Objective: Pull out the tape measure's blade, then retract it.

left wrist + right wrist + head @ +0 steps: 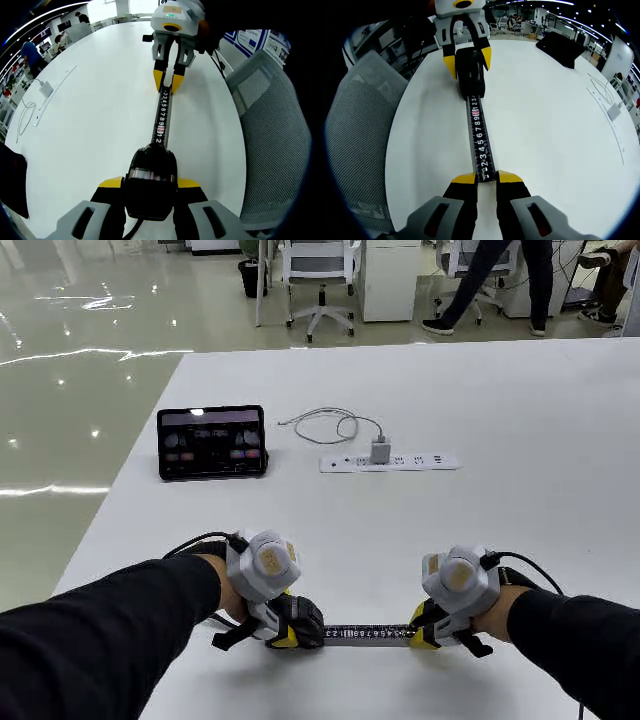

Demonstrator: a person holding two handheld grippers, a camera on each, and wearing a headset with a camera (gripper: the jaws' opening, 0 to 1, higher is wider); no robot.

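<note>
White table takes up most of the head view. Grey mesh office chair is just off the table's near edge. Black tablet, screen lit, lies toward the far left of the table. White power strip lies to its right, well apart from the grippers.

Left gripper is at the near edge, jaws clamped on both sides of the tape measure case. The case is black with yellow trim and rests on the table. Right gripper is to the right of it, also low on the table, jaws narrow and pinched on the free end of the blade.

The blade is pulled out partway. It runs straight and flat along the tabletop between the two grippers, numbers up, with readable digits to about 12 or 13.

White charger is plugged into the strip. Its thin cable loops loosely to the left, toward the tablet.
</note>
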